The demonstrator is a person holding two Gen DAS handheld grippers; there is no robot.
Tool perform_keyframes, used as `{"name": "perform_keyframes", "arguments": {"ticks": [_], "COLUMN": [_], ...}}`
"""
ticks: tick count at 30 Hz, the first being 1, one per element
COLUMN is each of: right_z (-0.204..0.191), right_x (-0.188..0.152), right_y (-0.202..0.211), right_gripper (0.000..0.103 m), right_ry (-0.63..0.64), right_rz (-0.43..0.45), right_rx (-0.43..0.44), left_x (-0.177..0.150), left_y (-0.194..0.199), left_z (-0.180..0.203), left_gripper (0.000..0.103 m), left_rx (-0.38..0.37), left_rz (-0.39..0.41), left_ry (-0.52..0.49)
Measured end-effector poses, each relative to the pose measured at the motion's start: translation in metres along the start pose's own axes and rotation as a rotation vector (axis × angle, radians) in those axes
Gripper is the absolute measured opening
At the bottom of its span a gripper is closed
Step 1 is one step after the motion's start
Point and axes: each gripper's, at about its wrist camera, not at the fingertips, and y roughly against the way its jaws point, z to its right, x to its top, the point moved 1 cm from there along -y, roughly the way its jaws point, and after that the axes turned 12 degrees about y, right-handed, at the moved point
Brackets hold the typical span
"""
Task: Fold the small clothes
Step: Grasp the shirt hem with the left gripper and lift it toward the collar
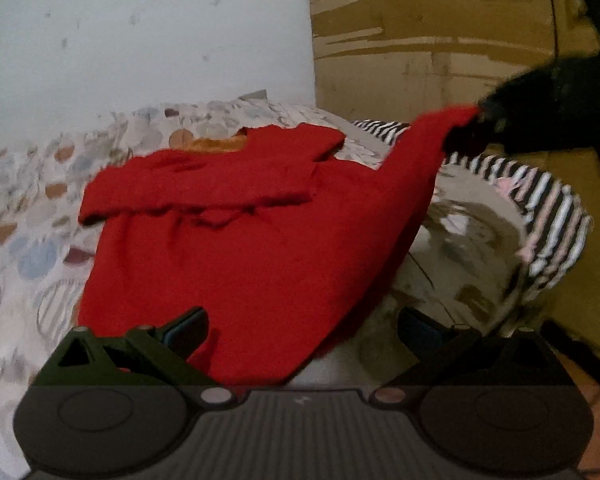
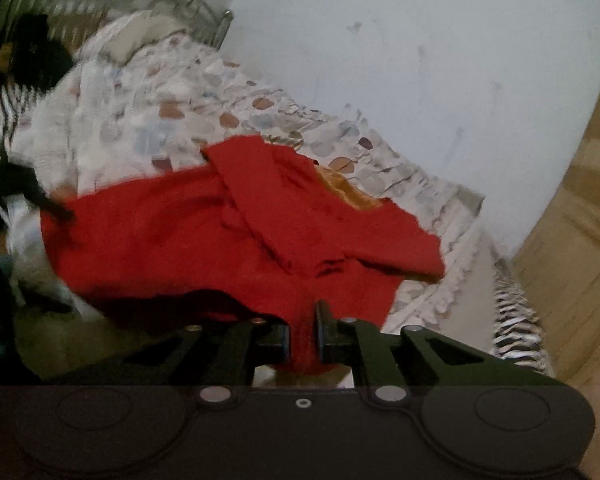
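Red shirt on the bed, one corner lifted.
We have the right tongs clamped on that corner; left tongs stand apart over the hem. Risk, we judge: thin bite slips, dragging the folded sleeve loose.

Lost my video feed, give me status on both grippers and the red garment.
Right gripper shut on red garment corner, lifted. Left gripper open, over the hem. Striped cloth beside it on the bed.
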Motion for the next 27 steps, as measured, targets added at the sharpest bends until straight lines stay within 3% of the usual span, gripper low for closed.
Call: {"name": "perform_keyframes", "arguments": {"ticks": [4,6,11,14,18,22,26,27], "right_z": [0.015,0.017,0.023,0.026,0.031,0.033,0.034,0.034], "right_x": [0.009,0.012,0.009,0.006,0.009,0.02,0.026,0.027], "right_y": [0.008,0.012,0.021,0.025,0.025,0.022,0.021,0.022], "right_gripper": [0.011,0.011,0.011,0.011,0.01,0.01,0.01,0.01], "right_ry": [-0.08,-0.095,-0.135,-0.175,-0.228,-0.224,-0.218,-0.224], "right_rz": [0.03,0.043,0.091,0.116,0.151,0.169,0.175,0.176], "right_rx": [0.021,0.009,-0.021,-0.041,-0.046,-0.054,-0.068,-0.071], "left_x": [0.008,0.013,0.011,0.0,-0.015,-0.025,-0.032,-0.036], "left_y": [-0.027,-0.034,-0.022,-0.015,-0.006,0.0,0.0,0.0], "left_z": [0.012,0.01,-0.023,-0.045,-0.064,-0.067,-0.06,-0.057], "left_gripper": [0.102,0.093,0.083,0.079,0.079,0.078,0.077,0.072], "left_rx": [0.063,0.151,0.297,0.386,0.398,0.392,0.421,0.432], "left_rz": [0.01,0.025,0.105,0.101,0.051,0.057,0.075,0.076], "left_ry": [0.005,-0.016,-0.068,-0.144,-0.168,-0.191,-0.305,-0.347]}}
